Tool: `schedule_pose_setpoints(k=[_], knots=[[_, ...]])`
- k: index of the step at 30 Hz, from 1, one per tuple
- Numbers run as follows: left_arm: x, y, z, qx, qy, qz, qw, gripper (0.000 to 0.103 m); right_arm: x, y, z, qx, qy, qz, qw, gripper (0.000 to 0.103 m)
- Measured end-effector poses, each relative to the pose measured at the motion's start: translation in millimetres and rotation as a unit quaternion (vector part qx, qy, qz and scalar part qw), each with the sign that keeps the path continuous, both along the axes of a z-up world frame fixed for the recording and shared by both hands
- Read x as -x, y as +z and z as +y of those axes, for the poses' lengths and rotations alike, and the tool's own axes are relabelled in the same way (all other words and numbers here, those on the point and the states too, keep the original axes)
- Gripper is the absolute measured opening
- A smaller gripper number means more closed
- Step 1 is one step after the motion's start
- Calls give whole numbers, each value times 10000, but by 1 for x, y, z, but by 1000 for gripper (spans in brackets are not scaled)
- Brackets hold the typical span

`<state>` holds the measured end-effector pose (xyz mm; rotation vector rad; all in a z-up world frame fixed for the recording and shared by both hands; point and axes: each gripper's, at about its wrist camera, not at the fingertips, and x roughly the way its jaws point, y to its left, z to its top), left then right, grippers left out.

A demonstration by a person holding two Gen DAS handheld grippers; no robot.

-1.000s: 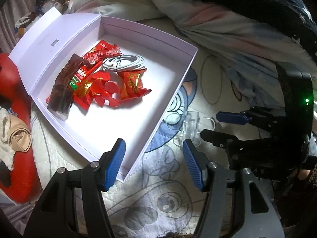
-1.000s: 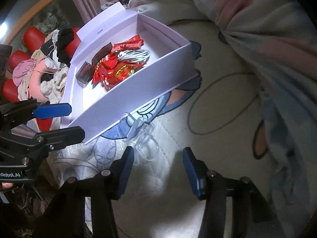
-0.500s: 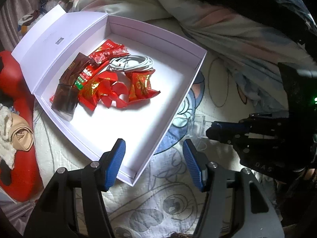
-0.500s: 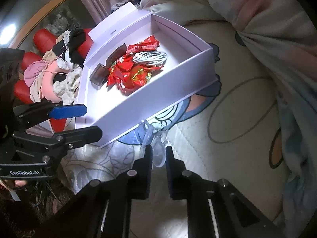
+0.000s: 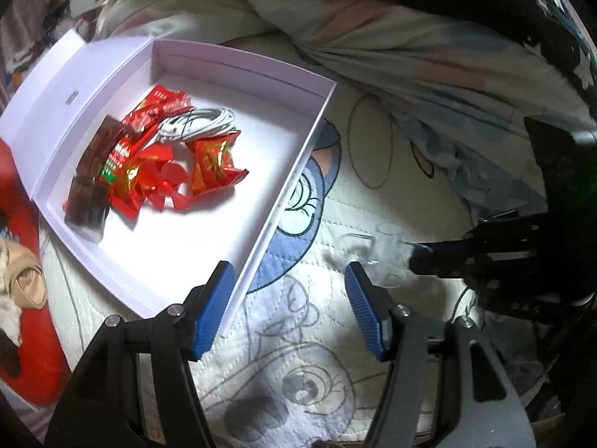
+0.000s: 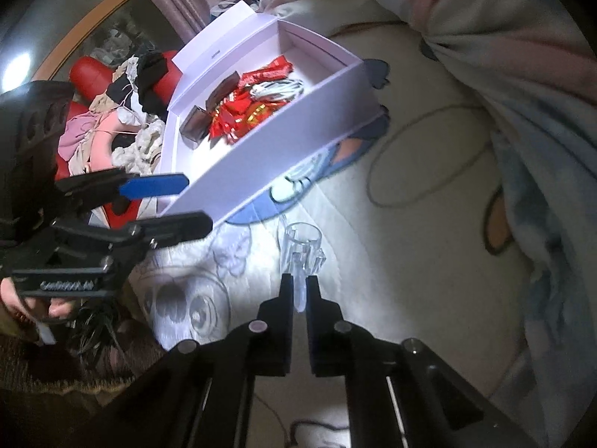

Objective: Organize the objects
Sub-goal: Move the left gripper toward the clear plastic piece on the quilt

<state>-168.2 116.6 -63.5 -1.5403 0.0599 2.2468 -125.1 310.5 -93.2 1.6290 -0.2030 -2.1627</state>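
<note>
An open white box (image 5: 283,194) lies on the quilted bed; it shows in the right wrist view (image 6: 298,119) too. Inside are red snack packets (image 5: 149,164), a coiled white cable (image 5: 201,123) and a dark brown packet (image 5: 89,186). My right gripper (image 6: 299,287) is shut on a clear plastic piece (image 6: 302,246), held just above the quilt right of the box; the piece looks faint and blurred in the left wrist view (image 5: 377,250). My left gripper (image 5: 289,298) is open and empty over the box's near corner.
A rumpled blanket (image 5: 410,59) lies behind and to the right. A red cushion with clothes (image 6: 112,112) sits left of the box. The box lid (image 5: 56,86) stands open on the left side.
My right gripper closed on the clear plastic piece and has lifted it off the quilt. The left gripper stayed open and shifted a little to the right.
</note>
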Motion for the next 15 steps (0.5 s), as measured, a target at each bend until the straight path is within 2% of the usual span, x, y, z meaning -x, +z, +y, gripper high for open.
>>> schedule_pose_setpoints(k=[2,5,8,12,15], knots=[[0,3,-1,-106,21,52,9999,59,-3,-1,7,52,-21,-50,10000,5],[-3,15,-2,-524,-13,99,9986,59,-6,-2,13,152,-41,-129,9998,5],[-6,18,5,-659,-336,102,9972,59,-6,-4,13,242,42,-186,9995,5],[-5,-4,22,-636,-794,-222,9946,59,-4,-12,12,363,151,-290,9988,5],[-6,-16,35,-546,-1119,-264,9919,59,-3,-14,16,469,138,-331,9983,5]])
